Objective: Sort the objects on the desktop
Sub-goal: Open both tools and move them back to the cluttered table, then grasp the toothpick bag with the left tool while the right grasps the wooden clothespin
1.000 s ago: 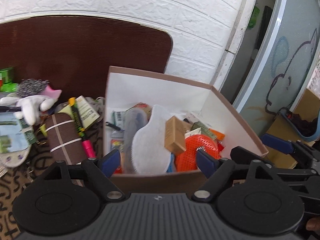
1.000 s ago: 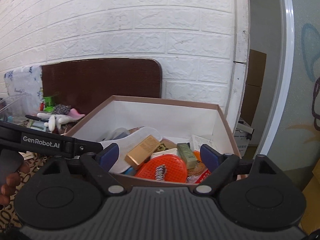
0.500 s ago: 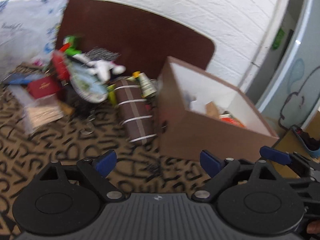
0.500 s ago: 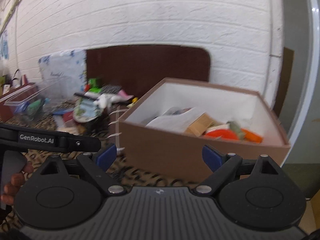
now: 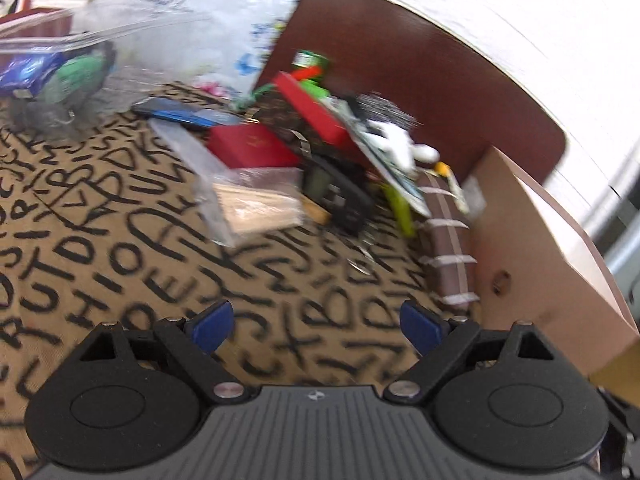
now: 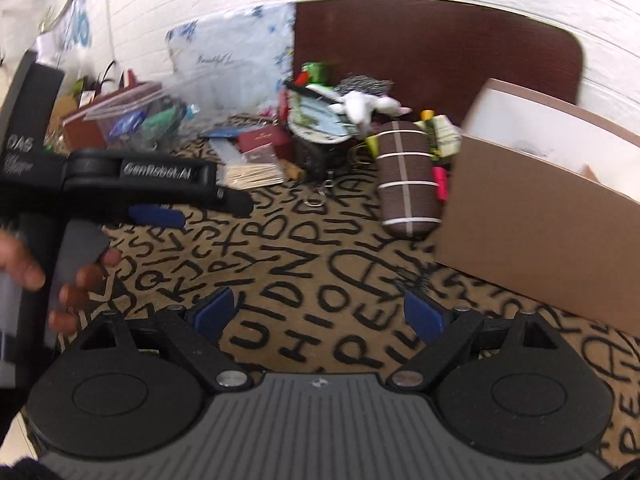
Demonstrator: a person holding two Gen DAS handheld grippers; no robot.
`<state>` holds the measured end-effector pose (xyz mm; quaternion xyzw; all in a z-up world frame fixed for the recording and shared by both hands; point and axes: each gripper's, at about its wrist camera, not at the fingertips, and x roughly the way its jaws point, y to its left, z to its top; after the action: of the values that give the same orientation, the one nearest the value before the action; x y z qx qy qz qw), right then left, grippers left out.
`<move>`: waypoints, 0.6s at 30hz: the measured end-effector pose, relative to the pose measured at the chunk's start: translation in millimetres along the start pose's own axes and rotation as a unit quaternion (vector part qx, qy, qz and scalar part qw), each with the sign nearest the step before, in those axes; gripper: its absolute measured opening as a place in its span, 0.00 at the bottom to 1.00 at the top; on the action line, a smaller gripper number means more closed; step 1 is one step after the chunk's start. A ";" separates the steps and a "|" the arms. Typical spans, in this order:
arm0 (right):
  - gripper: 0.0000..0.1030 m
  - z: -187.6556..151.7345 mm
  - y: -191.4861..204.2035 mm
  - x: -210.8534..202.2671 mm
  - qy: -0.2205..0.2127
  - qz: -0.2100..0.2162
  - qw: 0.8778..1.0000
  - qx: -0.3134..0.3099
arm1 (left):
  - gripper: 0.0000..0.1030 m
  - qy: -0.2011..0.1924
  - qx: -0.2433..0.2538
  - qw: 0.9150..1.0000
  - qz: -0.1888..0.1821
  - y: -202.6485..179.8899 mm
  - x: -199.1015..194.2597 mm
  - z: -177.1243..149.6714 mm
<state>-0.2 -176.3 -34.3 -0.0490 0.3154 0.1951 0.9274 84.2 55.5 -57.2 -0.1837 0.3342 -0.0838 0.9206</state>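
A brown cardboard box [image 6: 536, 216] stands on the right of the letter-print tablecloth; it also shows in the left wrist view [image 5: 552, 264]. A heap of loose objects lies left of it: a brown striped case [image 6: 404, 180], a red box [image 5: 250, 146], a bag of wooden sticks [image 5: 260, 204], a black device [image 5: 340, 196], a white plush toy [image 6: 360, 106]. My left gripper [image 5: 316, 326] is open and empty above bare cloth; it also shows in the right wrist view [image 6: 156, 216]. My right gripper [image 6: 318, 314] is open and empty, left of the box's front.
A clear zip bag [image 5: 60, 68] with blue and green items lies at the far left. A white floral bag [image 6: 236, 68] and a dark brown board [image 6: 436, 52] lean on the white brick wall. A brown box [image 6: 84, 132] stands at the back left.
Both grippers have swung left, away from over the box and toward the heap. The box has moved to the right edge of both views. Both stay open and empty.
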 end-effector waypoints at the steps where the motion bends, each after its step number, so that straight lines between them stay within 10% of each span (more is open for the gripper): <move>1: 0.87 1.9 1.0 4.8 0.002 0.002 1.000 -0.001 | 0.90 0.001 -0.004 1.000 0.004 4.9 5.0 4.3; 18: 0.75 25.5 11.7 92.8 0.045 0.001 0.999 -0.030 | 0.80 -0.008 0.008 1.000 0.019 36.3 75.5 51.9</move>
<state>76.9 -129.3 -69.7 -0.0851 0.3509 0.2029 0.9102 176.4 82.6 -78.9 -0.1711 0.3292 -0.0675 0.9262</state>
